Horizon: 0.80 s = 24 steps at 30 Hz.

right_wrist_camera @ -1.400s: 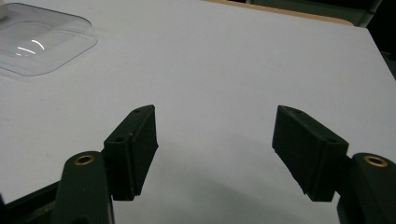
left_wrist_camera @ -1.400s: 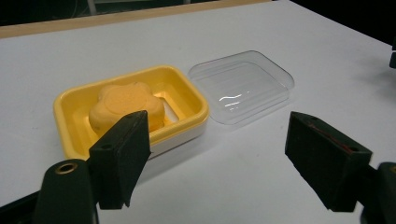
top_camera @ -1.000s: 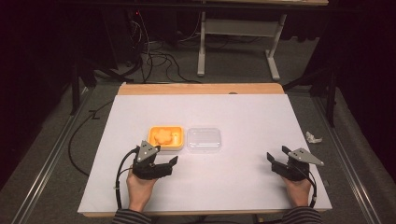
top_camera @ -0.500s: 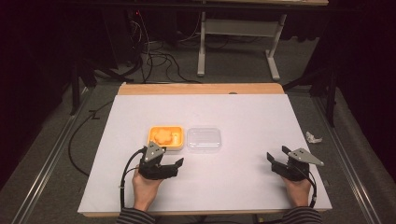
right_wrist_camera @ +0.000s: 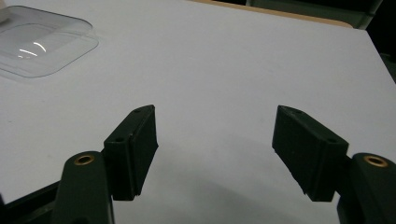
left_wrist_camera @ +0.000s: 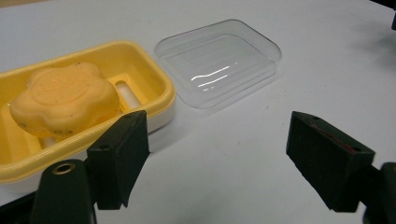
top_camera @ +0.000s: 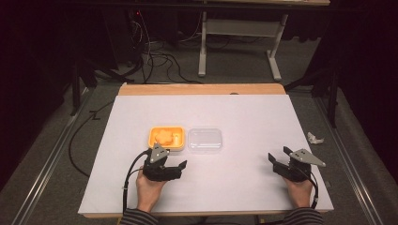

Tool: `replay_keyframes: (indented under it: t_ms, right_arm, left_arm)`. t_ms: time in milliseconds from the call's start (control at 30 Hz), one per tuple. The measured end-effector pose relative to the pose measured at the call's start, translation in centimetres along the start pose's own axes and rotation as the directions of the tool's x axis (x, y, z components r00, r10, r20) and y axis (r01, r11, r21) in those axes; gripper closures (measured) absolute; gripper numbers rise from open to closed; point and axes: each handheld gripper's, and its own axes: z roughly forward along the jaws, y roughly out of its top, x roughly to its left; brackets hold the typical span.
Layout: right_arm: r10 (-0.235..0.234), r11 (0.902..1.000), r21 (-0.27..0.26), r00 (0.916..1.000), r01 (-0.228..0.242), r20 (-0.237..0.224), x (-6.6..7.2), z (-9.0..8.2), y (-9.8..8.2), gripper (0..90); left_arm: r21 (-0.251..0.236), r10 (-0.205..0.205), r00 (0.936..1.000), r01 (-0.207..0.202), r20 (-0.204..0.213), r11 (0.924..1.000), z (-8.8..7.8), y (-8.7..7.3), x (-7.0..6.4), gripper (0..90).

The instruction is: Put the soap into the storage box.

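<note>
Right now your left tool (top_camera: 177, 165), jaws apart, sits just beside the yellow soap dish (left_wrist_camera: 140, 65) and clear lid (left_wrist_camera: 219, 60); your right tool (top_camera: 277, 160), also apart, is far off.

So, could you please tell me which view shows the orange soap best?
The left gripper view: the orange soap lies close and large in its yellow dish, its flower shape and specks plain. In the high view it is a small orange patch.

Left claw (top_camera: 174, 165) and right claw (top_camera: 278, 160) both apparently gape wide.
</note>
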Motion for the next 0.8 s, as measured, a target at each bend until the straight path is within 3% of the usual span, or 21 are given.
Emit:
replay_keyframes:
  t_ms: [267,800]
  right_arm:
    - [0.0,1.0,-0.001,1.0,0.0,0.0,0.0,0.0,0.0,31.4]
    - [-0.001,1.0,-0.005,1.0,0.001,-0.001,0.0,0.0,0.0,31.4]
  left_arm:
    - [0.006,-0.005,1.0,0.005,-0.005,1.0,0.5,-0.3,-0.1,21.8]
    - [0.036,0.025,0.9996,-0.025,-0.014,0.999,1.8,-0.6,-0.6,21.8]
